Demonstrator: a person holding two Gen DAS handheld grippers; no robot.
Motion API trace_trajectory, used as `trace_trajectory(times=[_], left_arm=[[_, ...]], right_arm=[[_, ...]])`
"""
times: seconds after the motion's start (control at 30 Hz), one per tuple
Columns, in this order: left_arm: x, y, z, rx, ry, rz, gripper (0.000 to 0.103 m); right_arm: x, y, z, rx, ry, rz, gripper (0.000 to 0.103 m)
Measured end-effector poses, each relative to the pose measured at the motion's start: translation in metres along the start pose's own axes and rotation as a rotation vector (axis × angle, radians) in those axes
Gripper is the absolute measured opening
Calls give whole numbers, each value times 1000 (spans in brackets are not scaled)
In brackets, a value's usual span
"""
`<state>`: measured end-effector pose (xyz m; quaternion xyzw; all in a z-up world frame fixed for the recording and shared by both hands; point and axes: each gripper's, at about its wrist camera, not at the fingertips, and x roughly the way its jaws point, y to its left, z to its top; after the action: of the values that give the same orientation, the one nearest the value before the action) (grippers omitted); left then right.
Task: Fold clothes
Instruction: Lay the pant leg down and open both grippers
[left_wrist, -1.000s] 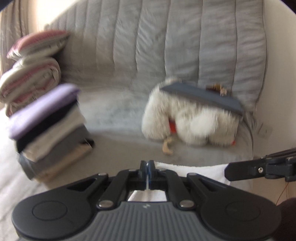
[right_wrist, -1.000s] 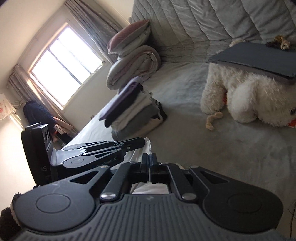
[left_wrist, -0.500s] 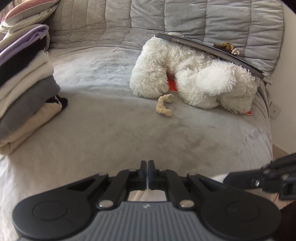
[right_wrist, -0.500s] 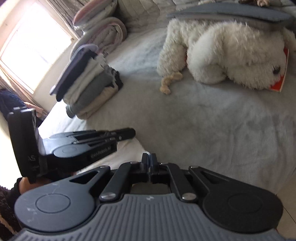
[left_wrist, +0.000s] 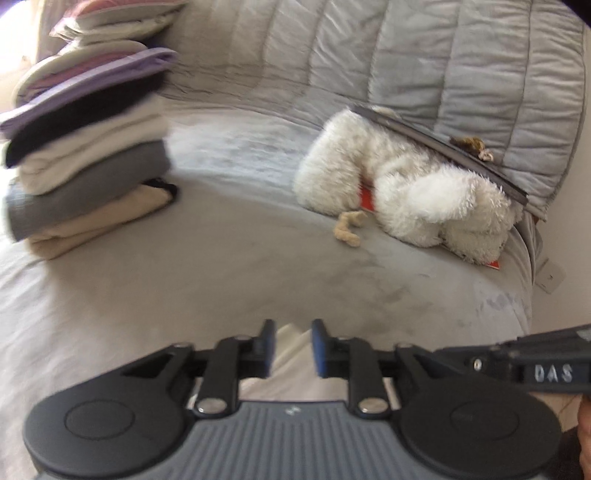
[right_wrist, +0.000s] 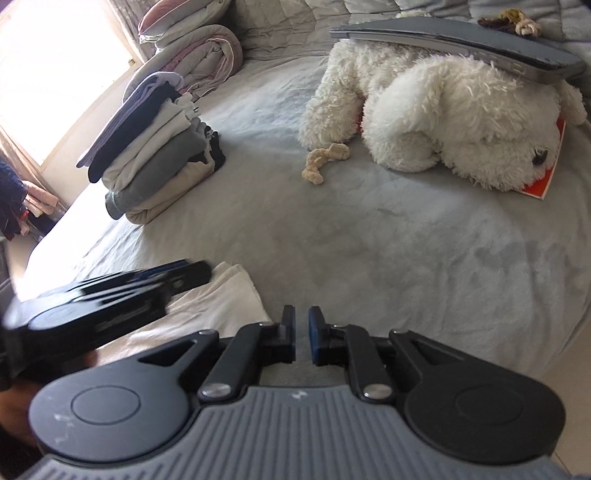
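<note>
The left gripper (left_wrist: 290, 349) is seen at the bottom centre of the left wrist view with its jaws released, a clear gap left between the blue pads; nothing is held. A white garment (left_wrist: 291, 369) is seen lying under and just behind those jaws on the grey bed (left_wrist: 229, 266). The right gripper (right_wrist: 302, 334) is shown at the bottom centre of the right wrist view, its jaws also parted by a narrow gap and empty. In that view the white garment (right_wrist: 218, 306) is spread at the lower left, at the near edge of the bed (right_wrist: 406, 251), partly covered by the blurred left gripper (right_wrist: 110, 295). A stack of folded clothes (right_wrist: 155, 151) is placed at the left of the frame, with rolled bedding (right_wrist: 199, 51) behind it. A white plush dog (right_wrist: 443, 122) is laid at the upper right, with a dark flat device (right_wrist: 461, 40) rested on top of it.
</note>
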<state>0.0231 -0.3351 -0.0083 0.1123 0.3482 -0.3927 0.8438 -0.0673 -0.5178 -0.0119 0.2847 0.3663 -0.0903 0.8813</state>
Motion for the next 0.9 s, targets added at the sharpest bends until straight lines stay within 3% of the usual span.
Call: trace_trajectory(times=[0.07,0.1,0.43,0.73,0.9], left_arm=[[-16,11,-7,-17,-9,26,32],[-24,17,-11,-25,-14,39,33],[-103,88,-55,-131,-44,185,56],[-175,157,-113,-275,-10,390,59],[-223,200,-153,-449,38,489,60]], right_arm=[[1,6,-1,-17,2,8,30],[1,10,-1,-27,3,15,32],[5,47,-6,-125,19,86,33],[10,98,-28,-169,117,162,34],[13,128,-46,-192,175,199,34]])
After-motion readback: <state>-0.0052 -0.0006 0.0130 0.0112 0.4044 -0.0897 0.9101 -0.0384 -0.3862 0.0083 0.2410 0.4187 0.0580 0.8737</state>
